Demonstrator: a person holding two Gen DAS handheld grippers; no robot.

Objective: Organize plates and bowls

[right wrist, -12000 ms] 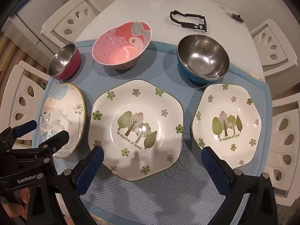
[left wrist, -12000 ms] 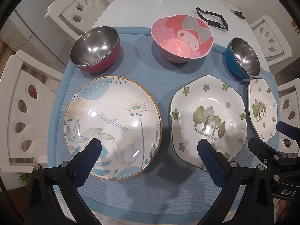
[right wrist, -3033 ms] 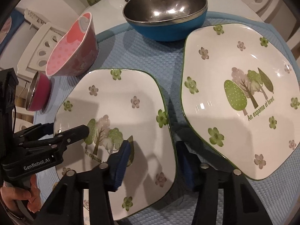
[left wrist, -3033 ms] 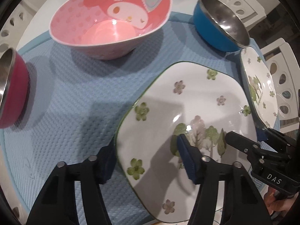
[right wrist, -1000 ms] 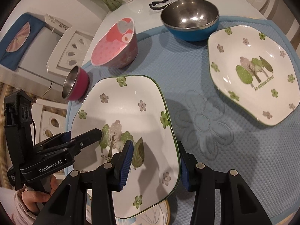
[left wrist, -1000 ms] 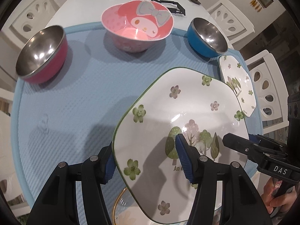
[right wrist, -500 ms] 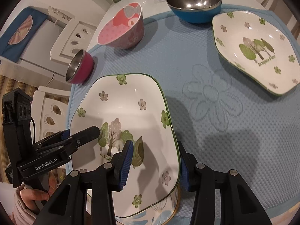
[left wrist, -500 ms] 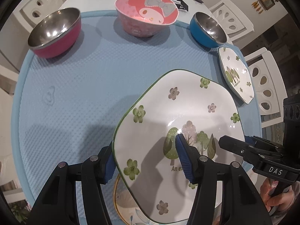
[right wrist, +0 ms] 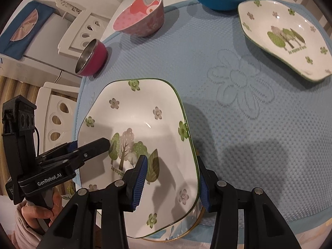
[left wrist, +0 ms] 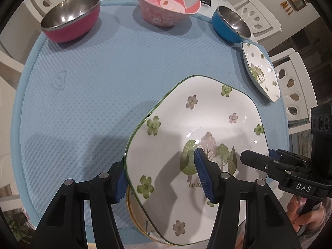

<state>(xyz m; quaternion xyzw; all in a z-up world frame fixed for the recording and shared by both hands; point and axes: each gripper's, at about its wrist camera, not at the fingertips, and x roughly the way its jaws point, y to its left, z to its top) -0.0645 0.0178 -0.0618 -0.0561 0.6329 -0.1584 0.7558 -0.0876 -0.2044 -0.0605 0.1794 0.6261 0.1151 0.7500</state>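
Forest plate [left wrist: 199, 124] clamped by left gripper [left wrist: 164, 172] at 9 o'clock rim, right gripper [right wrist: 170, 178] at 3 o'clock. Risk: uneven lowering, chipping gold-rimmed plate [right wrist: 186, 233] beneath.

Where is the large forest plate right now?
The large forest plate is held between both grippers at the mat's near edge, over a gold-rimmed plate; the smaller forest plate lies far right.

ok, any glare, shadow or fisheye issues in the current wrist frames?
Left wrist: small glare spots on the held forest plate and inside the red bowl; gripper shadows darken the mat; edges bend strongly, corners vignetted black. Right wrist: sharp overall, faint highlight on the plate, shadow on the mat right of it, the same barrel distortion.
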